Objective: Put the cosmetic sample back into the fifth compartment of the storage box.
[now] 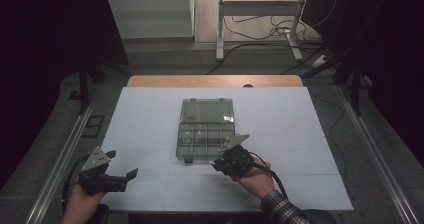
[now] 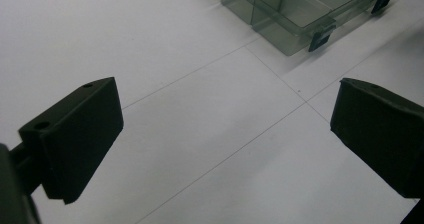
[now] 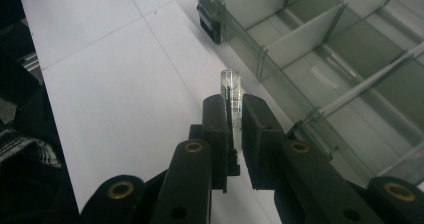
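**Clear vial held at the edge of a compartment box**

High view: the right gripper (image 1: pixel 231 160) hovers at the near right corner of the open compartment box (image 1: pixel 205 140) on the white worktop (image 1: pixel 145 119); the left gripper (image 1: pixel 116 176) rests near the worktop's left front edge, well apart from the box.

Left gripper view: its jaws stand wide apart with nothing between them; the box corner lies ahead.

Right gripper view: the jaws are clamped on a small clear vial (image 3: pixel 230 91), which stands up past the fingertips, just beside the box's near wall. Risk, as a judgement: the smooth, narrow vial may slip or tilt in the grip, or strike a divider if lowered off-centre.
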Demonstrator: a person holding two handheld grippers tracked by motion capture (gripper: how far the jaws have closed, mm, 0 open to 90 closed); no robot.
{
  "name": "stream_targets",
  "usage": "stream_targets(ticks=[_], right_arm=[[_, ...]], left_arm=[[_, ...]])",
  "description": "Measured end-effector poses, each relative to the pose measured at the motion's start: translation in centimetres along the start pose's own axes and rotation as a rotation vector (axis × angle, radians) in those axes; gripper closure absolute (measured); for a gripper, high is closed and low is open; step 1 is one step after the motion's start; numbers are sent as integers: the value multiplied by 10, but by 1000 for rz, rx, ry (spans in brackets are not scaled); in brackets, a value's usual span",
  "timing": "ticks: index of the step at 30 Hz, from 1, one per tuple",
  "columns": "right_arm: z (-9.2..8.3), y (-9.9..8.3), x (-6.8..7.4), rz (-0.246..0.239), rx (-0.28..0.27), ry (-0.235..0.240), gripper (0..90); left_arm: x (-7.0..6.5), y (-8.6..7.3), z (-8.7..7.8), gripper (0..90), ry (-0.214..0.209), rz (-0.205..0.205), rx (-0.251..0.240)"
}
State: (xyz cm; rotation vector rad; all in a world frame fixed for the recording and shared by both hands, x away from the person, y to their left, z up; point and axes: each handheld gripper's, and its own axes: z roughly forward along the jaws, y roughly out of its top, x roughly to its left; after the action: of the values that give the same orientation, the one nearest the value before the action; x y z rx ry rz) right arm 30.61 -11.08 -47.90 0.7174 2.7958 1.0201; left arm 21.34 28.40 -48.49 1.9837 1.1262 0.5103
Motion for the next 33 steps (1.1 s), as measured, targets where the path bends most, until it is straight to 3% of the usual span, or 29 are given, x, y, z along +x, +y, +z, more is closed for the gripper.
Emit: stream_targets(ticks=[33], right_arm=[[25, 39, -9, -12, -96, 19, 805]], left_arm=[[0, 0, 1, 10, -4, 1, 6]])
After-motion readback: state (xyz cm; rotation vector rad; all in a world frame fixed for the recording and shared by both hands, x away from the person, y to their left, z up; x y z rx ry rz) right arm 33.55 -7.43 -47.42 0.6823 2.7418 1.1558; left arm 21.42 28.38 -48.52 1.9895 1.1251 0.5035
